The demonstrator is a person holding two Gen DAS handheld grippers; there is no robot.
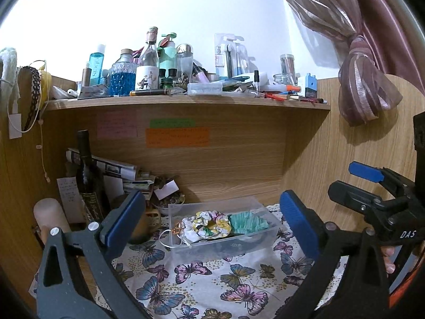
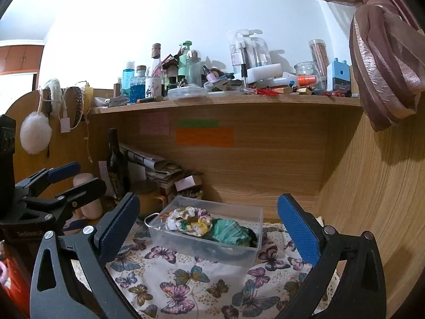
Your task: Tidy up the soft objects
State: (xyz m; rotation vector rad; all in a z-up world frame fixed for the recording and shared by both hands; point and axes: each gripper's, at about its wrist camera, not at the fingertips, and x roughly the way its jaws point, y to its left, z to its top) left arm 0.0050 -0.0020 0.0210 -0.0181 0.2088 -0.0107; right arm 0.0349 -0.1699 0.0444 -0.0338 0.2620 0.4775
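My left tongs point(image 1: 212, 228) are wide open and hold nothing. My right tongs point(image 2: 209, 230) are wide open and hold nothing too. Both hang above the desk, a little back from the clear box point(image 2: 170, 235).

The clear box sits on the butterfly cloth point(image 2: 183, 284) on the desk. The soft things are inside it. I see a white scrunchie point(image 1: 190, 230) at one end, a yellow flowery scrunchie point(image 1: 212, 222) in the middle, and a green scrunchie point(image 1: 247, 222) at the other end. They lie side by side and touch each other. There is something dark under them, but I cannot tell what it is. A thin wire loop point(image 1: 166, 238) hangs over the box edge by the white scrunchie.

I think the job is nearly done, or all done. I see no soft thing lying loose on the butterfly cloth. The box has no lid on it, and I see no lid nearby.

A fluffy white puff point(image 2: 35, 133) hangs on the side wall. I cannot tell if that one should go in the box too.
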